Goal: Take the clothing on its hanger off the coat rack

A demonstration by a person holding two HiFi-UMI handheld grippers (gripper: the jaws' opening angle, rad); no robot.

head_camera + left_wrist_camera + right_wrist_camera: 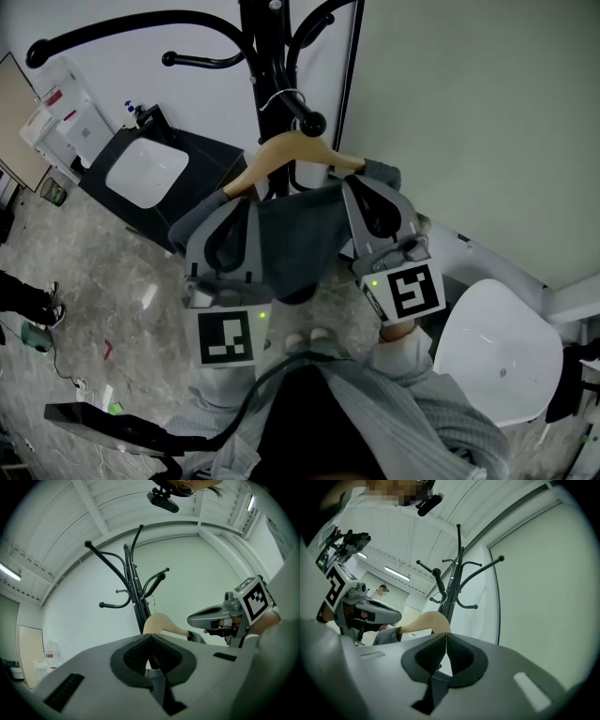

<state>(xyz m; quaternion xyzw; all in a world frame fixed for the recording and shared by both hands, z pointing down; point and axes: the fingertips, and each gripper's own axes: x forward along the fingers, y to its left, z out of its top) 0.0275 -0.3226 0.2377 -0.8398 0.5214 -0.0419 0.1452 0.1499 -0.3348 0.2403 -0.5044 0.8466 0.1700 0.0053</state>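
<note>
A wooden hanger (286, 150) carries a dark grey garment (295, 244). Its wire hook (281, 97) sits over an arm of the black coat rack (272, 56), near the arm's ball end. My left gripper (248, 200) is shut, with its tip just under the hanger's left shoulder. My right gripper (353, 184) is shut under the right shoulder. In the left gripper view the jaws (151, 636) meet with nothing visible between them, and the hanger (161, 623) rises right behind. The right gripper view shows the same: gripper (446, 633), hanger (429, 620).
A white chair (497, 352) stands at the right, close to the wall. A black table with a white seat (145, 172) is at the left of the rack, and a white cabinet (61, 117) beyond it. Another person's feet (28, 300) show at the far left.
</note>
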